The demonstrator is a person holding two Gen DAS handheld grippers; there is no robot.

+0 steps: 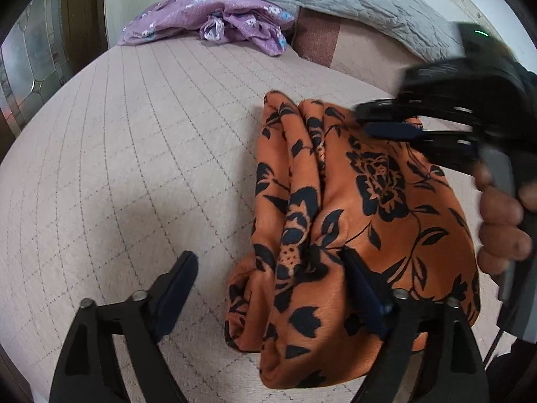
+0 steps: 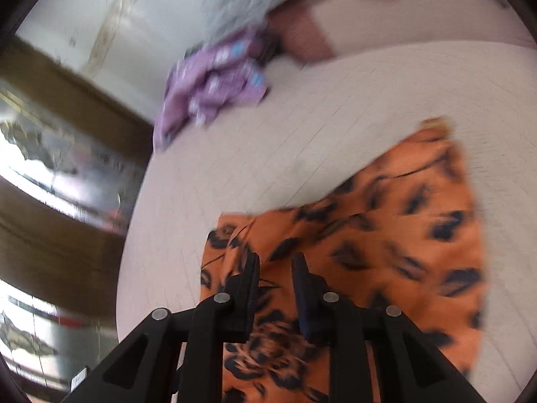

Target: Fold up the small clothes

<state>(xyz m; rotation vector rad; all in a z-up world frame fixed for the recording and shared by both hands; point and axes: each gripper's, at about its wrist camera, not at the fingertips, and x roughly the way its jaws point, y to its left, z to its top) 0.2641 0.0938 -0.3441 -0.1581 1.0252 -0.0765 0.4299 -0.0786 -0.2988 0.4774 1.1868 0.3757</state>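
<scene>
On a quilted bed (image 1: 134, 168), a bunched orange floral garment (image 1: 335, 235) lies between two hand-held tools. The left gripper (image 1: 268, 268) spreads its fingers wide, one tip at the cloth's near fold; the right gripper (image 2: 275, 262) hovers over the fabric, fingers narrowly apart, holding nothing. The slippery-looking folds could slump open if either tool snags a single layer. A purple garment (image 1: 214, 20) waits well apart.

Right wrist view motion-blurred: orange floral garment (image 2: 386, 235) print smeared, lower edge cut off. Right gripper (image 1: 396, 127) blurred, hiding garment's far corner.
</scene>
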